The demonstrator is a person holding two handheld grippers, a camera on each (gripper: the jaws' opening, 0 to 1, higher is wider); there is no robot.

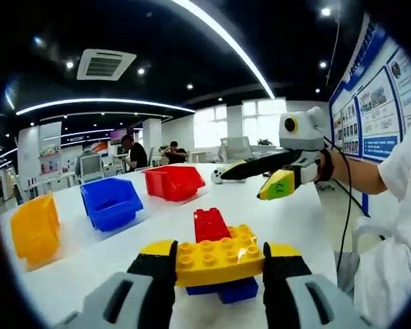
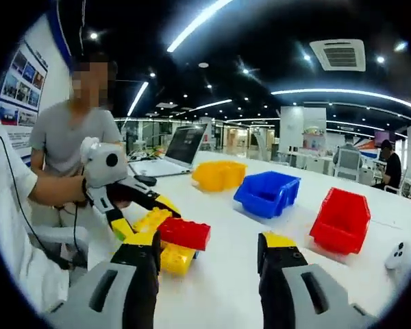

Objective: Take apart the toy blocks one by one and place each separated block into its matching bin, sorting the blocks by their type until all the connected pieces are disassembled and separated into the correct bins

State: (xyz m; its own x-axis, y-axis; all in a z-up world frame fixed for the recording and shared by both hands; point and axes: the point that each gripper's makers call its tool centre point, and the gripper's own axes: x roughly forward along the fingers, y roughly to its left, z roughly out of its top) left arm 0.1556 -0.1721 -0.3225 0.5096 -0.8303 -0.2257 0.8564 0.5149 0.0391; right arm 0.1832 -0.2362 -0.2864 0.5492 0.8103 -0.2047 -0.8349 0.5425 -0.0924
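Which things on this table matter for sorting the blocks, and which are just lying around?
Part of the job:
- joined toy blocks, held by the left gripper
- yellow bin
- blue bin
- red bin
- right gripper, open

Just lying about:
- laptop
- white controller

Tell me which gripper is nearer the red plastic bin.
Right. The right gripper hangs open beside the red plastic bin; the left gripper holds the block stack, farther back.

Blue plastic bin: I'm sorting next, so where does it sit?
On the white table, the blue plastic bin stands between the yellow bin and red bin.
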